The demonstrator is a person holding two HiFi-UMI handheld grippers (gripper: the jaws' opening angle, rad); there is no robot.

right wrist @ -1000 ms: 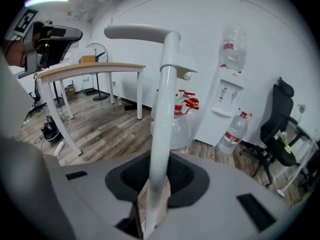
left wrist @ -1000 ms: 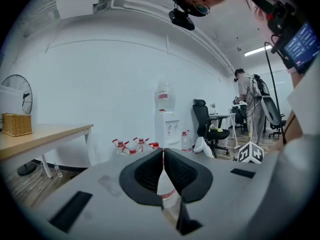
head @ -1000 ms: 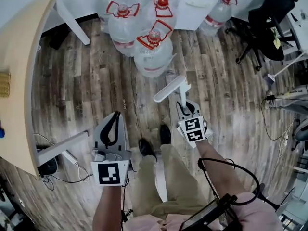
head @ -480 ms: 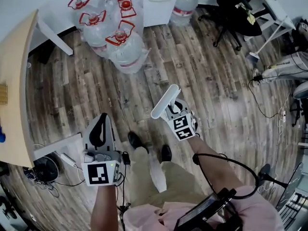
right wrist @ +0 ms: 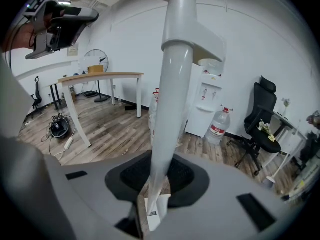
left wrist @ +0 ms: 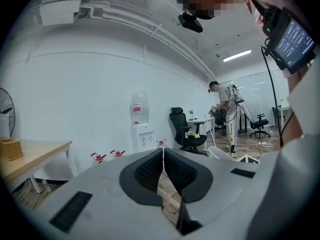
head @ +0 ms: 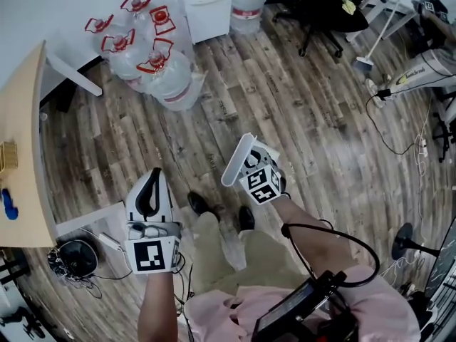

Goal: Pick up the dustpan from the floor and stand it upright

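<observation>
While the head view is giving only a white bar over the floor (head: pixel 306 112), the right gripper view is showing the dustpan (right wrist: pixel 170 109) handle clamped in the right gripper (right wrist: pixel 152 196), rising tilted past a water dispenser (right wrist: pixel 207 101). The left gripper (left wrist: pixel 162 176) is hanging pinched together, empty. The bottle (right wrist: pixel 218 125) label's print is staying too small to read.

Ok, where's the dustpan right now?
Head view centre: the dustpan is clamped by its white handle in the right gripper, just ahead of the person's shoes and right of the left gripper. The pan itself does not show.
</observation>
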